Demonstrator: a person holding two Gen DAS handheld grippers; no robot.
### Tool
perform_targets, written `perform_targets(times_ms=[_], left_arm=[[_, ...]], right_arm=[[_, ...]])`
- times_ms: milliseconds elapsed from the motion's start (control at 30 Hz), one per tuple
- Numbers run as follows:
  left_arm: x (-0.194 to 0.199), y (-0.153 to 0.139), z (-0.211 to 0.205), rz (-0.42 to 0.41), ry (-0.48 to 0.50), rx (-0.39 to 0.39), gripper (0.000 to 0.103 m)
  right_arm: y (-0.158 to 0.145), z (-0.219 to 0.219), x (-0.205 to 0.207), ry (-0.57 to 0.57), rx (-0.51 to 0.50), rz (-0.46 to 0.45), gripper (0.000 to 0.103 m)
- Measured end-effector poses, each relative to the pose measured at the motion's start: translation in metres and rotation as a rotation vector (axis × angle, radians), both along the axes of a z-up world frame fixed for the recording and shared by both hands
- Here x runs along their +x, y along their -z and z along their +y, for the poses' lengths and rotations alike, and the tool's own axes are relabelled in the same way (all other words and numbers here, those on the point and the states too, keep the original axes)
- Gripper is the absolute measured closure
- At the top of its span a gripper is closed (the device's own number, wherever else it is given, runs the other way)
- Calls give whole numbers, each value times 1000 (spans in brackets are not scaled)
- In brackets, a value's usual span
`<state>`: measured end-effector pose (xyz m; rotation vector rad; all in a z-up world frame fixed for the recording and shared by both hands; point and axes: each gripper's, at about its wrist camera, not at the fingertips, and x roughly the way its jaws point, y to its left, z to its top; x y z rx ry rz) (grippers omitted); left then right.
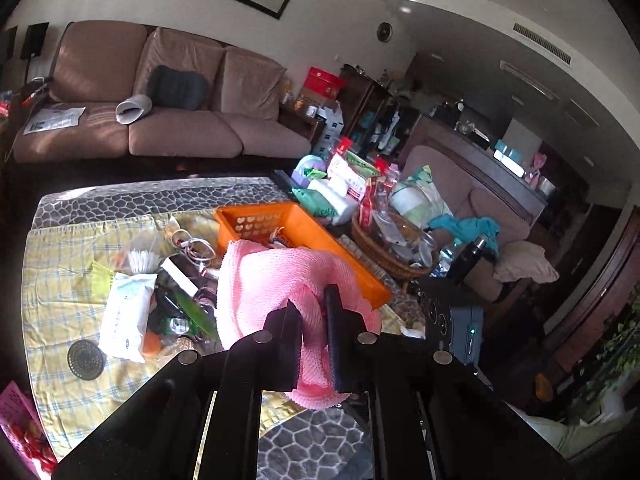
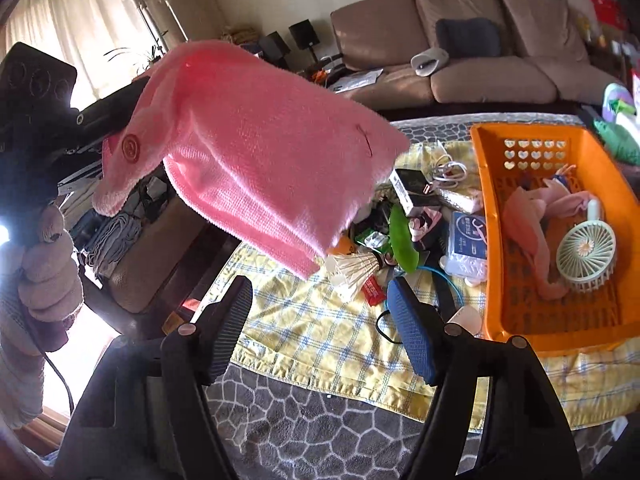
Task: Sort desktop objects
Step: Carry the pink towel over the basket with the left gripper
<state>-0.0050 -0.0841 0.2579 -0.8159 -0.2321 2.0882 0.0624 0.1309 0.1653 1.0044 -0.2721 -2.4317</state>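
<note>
My left gripper [image 1: 314, 312] is shut on a pink knitted cloth [image 1: 276, 280] and holds it in the air above the table; the cloth also hangs large in the right wrist view [image 2: 256, 152]. An orange basket [image 1: 352, 256] lies just beyond it; in the right wrist view the basket [image 2: 492, 240] holds a pink cloth [image 2: 532, 220] and a pale green hand fan [image 2: 586, 254]. My right gripper [image 2: 320, 320] is open and empty above the yellow checked cloth [image 2: 320, 336]. A pile of small items [image 2: 404, 216] lies left of the basket.
A white wipes pack [image 1: 124, 312], a black round strainer [image 1: 85, 359] and cables [image 1: 192, 246] lie on the cloth. A wicker basket [image 1: 384, 248] of clutter stands behind the orange one. A shuttlecock [image 2: 354, 270] and a blue-white box [image 2: 468, 240] lie in the pile. A sofa [image 1: 160, 120] is behind.
</note>
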Motion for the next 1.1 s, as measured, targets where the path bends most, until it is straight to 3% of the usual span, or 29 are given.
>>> perform_targets(times_ms=[233,300,333,367,500,767,933,1100], left_arm=[[2,5,26,-17,48,-7,95],[-2,4,43,-13,63,-18,95],[-4,4,52,-10,69,-22,95],[-7,4,61,-9,76,-24,95],[-18,6,101,-3,110,-30,95],[-33,34,192,-20,154,-96,95],[-44,63,232,-35,134,-186,95],[-68,94,247,-63,90,-305,95]], right_arm=[[-20,9,-18,27,23,48,37],[-26,17,-22,11,6,54,59],[-29,22,-24,7,6,53,78],[-32,28,-23,14,17,56,83],[-44,64,-14,71,59,75,83],[-45,140,-14,176,145,-4,84],[-25,176,-28,198,161,-87,84],[6,185,-50,178,157,-143,84]])
